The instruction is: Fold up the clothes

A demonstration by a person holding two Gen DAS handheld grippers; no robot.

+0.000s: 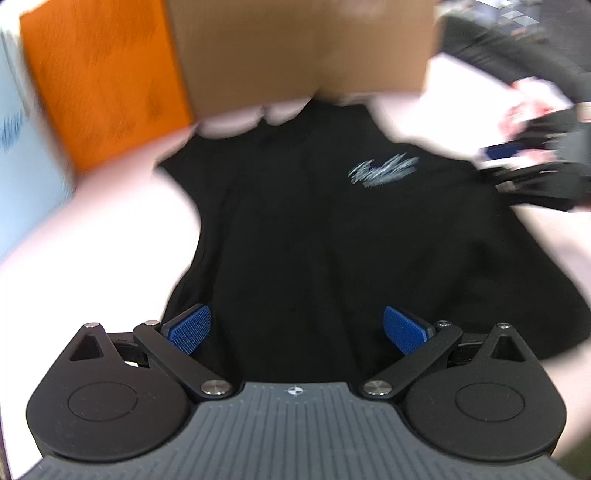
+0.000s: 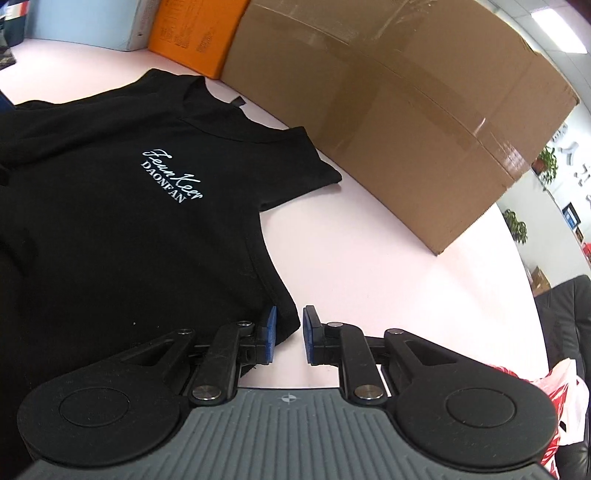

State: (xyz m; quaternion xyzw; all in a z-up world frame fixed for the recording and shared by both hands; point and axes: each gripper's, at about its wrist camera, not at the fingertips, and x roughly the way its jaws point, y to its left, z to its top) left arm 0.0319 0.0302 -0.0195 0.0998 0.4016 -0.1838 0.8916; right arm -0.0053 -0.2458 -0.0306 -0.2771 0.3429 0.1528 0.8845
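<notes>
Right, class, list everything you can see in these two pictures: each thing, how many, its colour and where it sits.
T-shirt: one, black with white lettering, spread flat on table.
Table: one, pale pink, under the shirt.
Cardboard box: one, brown, behind the shirt.
Orange box: one, beside the cardboard box.
Plastic bag: one, red and white, off the table's edge.
Left gripper: black, blue pads, open over shirt hem.
Right gripper: black, blue pads, narrowly open at shirt's corner.

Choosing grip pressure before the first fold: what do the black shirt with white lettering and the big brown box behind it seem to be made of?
The black shirt with white lettering looks like soft matte knit, probably cotton jersey: it lies limp with gentle wrinkles and a flat printed logo. The big brown box looks like corrugated cardboard sealed with glossy clear tape, judging by the shiny reflective strips along its seams.
</notes>
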